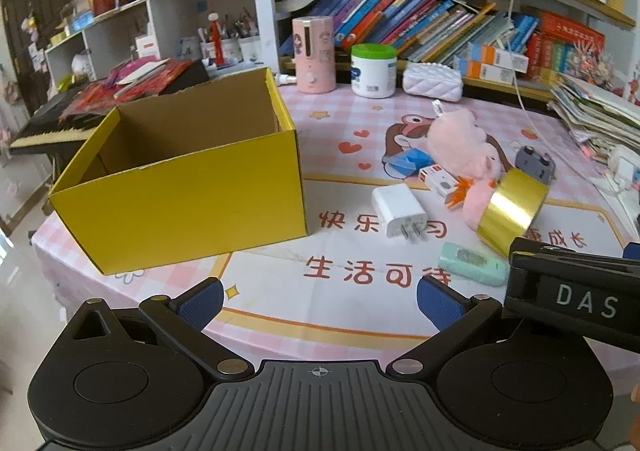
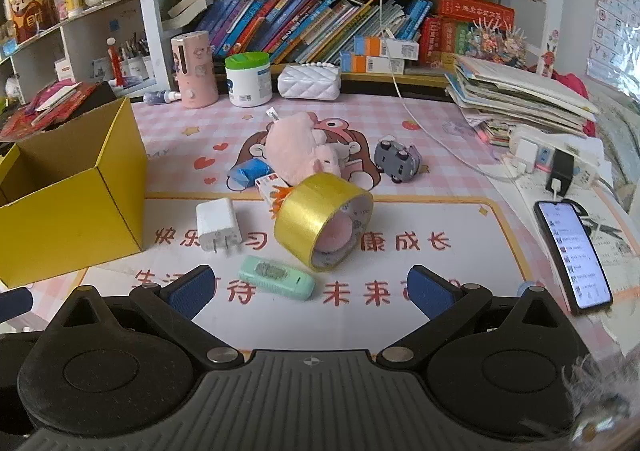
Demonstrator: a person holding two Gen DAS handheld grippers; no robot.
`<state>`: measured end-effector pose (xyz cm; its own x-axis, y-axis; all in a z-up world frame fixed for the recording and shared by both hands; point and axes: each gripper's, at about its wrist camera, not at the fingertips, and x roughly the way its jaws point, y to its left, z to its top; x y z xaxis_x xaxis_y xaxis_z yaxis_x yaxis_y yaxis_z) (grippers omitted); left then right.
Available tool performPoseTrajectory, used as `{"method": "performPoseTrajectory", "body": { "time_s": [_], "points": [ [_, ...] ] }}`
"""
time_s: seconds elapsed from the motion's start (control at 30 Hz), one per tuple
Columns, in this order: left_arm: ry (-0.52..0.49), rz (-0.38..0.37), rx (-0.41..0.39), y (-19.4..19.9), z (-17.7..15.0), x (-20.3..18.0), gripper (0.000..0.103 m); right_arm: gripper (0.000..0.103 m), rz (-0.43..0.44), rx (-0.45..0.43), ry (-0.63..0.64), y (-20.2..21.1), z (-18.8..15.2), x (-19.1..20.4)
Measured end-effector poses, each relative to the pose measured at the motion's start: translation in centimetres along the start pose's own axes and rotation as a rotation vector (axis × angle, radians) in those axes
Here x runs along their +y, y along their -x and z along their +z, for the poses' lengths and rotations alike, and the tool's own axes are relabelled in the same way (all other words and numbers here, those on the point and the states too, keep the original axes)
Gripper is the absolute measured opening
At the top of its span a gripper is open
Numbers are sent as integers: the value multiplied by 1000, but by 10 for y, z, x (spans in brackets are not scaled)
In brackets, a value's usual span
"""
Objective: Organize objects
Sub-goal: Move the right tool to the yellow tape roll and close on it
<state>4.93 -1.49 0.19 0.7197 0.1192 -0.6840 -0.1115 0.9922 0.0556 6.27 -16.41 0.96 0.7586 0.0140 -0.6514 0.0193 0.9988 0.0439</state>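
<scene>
Yellow box [image 1: 180,187] sits far left on the tabletop [image 2: 400,275], gold tape [image 2: 324,227] right of it. Left tongs [image 1: 320,299] and right tongs [image 2: 310,291] both gape apart, holding nothing.

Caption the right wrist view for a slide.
Open right tongs hover over a gold tape roll, green case and white charger beside a yellow box.

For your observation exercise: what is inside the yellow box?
The yellow box shows only bare brown inner walls; nothing is visible inside. Its floor is hidden behind the front wall, so low items cannot be ruled out.
</scene>
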Motion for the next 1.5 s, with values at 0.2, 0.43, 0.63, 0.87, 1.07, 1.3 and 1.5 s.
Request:
{"method": "performPoseTrajectory", "body": {
  "time_s": [0.2, 0.43, 0.63, 0.87, 1.07, 1.3, 1.5],
  "points": [
    [10, 46, -9, -5, 4, -6, 103, 103, 23, -7, 22, -10, 9, -7],
    [33, 88, -15, -10, 6, -10, 103, 103, 53, -12, 44, -22, 18, -15],
    [43, 80, -36, -11, 6, -15, 103, 103, 79, -3, 44, -32, 22, -24],
    [65, 71, 11, -22, 0, -19, 103, 103, 88, 19, 34, -45, 21, -34],
    [84, 55, 26, -27, -4, -22, 103, 103, 103, 42, 19, -59, 23, -39],
    [118, 60, 35, -29, -3, -18, 103, 103, 93, 34, 28, -89, 36, -43],
    [145, 86, 52, -35, 0, -14, 103, 103, 121, 52, 31, -117, 42, -45]
  ]
}}
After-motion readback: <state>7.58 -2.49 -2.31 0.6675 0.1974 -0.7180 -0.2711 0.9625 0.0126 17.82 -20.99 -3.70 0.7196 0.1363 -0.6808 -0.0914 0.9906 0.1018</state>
